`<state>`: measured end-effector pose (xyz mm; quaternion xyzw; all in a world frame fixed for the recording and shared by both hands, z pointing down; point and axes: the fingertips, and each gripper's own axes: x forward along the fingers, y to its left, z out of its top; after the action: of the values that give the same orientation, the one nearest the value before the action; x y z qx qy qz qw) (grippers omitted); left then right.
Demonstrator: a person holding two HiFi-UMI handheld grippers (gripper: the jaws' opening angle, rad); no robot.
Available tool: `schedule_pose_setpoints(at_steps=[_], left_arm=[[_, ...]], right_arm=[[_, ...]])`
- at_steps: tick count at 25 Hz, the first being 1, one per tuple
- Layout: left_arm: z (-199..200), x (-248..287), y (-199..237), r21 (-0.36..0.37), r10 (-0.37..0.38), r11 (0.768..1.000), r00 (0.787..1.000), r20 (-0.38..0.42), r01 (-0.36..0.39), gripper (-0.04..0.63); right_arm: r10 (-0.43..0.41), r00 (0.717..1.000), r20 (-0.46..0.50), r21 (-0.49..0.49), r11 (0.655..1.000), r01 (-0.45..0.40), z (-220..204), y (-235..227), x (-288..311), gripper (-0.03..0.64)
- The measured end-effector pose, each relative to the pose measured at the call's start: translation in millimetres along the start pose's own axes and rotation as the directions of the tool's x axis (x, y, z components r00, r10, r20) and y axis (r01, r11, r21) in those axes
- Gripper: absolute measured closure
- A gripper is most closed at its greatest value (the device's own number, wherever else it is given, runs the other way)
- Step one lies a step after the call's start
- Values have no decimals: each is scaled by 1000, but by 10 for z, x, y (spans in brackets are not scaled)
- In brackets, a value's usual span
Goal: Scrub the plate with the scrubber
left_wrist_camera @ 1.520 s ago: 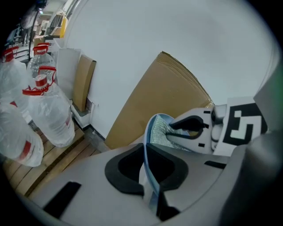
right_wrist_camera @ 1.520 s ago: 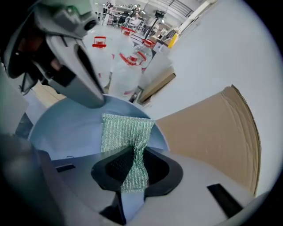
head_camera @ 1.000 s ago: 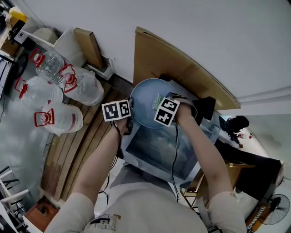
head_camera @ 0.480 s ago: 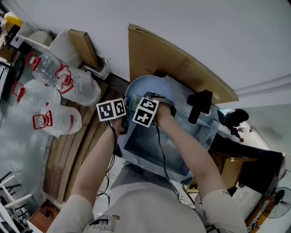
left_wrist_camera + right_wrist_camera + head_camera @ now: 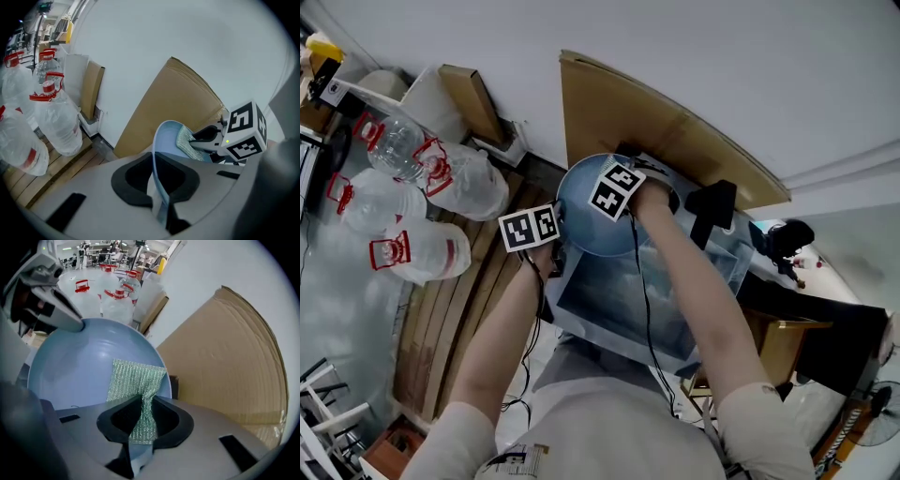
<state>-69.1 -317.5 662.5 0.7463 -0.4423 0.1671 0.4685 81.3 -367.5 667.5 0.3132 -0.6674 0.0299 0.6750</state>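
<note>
Plate-scrubbing is under way above a rectangular grey-blue basin. The left claw is nearly closed, its two dark pads pinching the rim of a round pale-blue plate, which stands edge-on between them and rises straight ahead of the claw. The right claw is clamped tight on a green woven mesh scrubber. The cloth bunches between its pads and fans out just ahead of them, lying flat against the plate's hollow face close to the rim on that claw's right. From the right claw's side, the left claw's grey tip meets the plate's edge ahead and to the left, on the far side of the plate from the scrubber. From the left claw's side, the scrubber and the right claw's marker cube sit just beyond its pads and to the right, against the plate's face. A large brown corrugated cardboard sheet leans on the white wall behind the plate, ahead of both claws. Well to the left of the left claw, several big clear plastic water bottles with red handles lie on brown wooden slats.
</note>
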Motion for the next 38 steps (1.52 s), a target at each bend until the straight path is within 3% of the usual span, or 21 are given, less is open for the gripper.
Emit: schedule_pose_setpoints(at_steps=[7,11,13,15,17,20,25,28,30,34,38], left_arm=[[17,4,25,-70,30,997,999,23,-28,566],[-4,-11,21,-98,38,995,999,19,-36,561],[-26,-31,44,-119,51,992,999,18,-49,553],[-38,-76,94,-110,76,991,997,20,-73,475],[-47,-161,127,-91,92,992,995,29,-89,428],[-15,-346,117,-47,105,994,993,61,-102,426],[207,-842,-197,161,68,982,982,175,-97,428],[396,-1236,-511,295,-1,952,960,280,-85,438],[549,-1576,-705,373,-32,921,930,366,-114,503],[744,-2164,-1035,492,-95,851,868,487,-183,525],[785,-2644,-1282,577,-146,780,826,545,-243,534]], right_arm=[[116,991,70,-42,993,-113,-362,542,-312,514],[211,955,208,95,967,-235,-277,857,-529,512],[237,928,289,245,918,-311,-255,903,-645,511],[244,891,383,389,832,-395,-242,926,-786,511],[216,840,497,454,760,-464,-161,921,-989,511],[131,780,612,488,713,-502,-97,845,-1348,511],[-51,661,749,537,632,-559,-112,624,-2071,511],[-164,586,793,549,607,-574,-180,461,-2536,511],[-235,534,812,552,607,-572,-231,358,-2864,511],[-350,436,829,553,624,-551,-352,217,-3480,511],[-413,353,840,543,644,-539,-458,202,-4008,511]])
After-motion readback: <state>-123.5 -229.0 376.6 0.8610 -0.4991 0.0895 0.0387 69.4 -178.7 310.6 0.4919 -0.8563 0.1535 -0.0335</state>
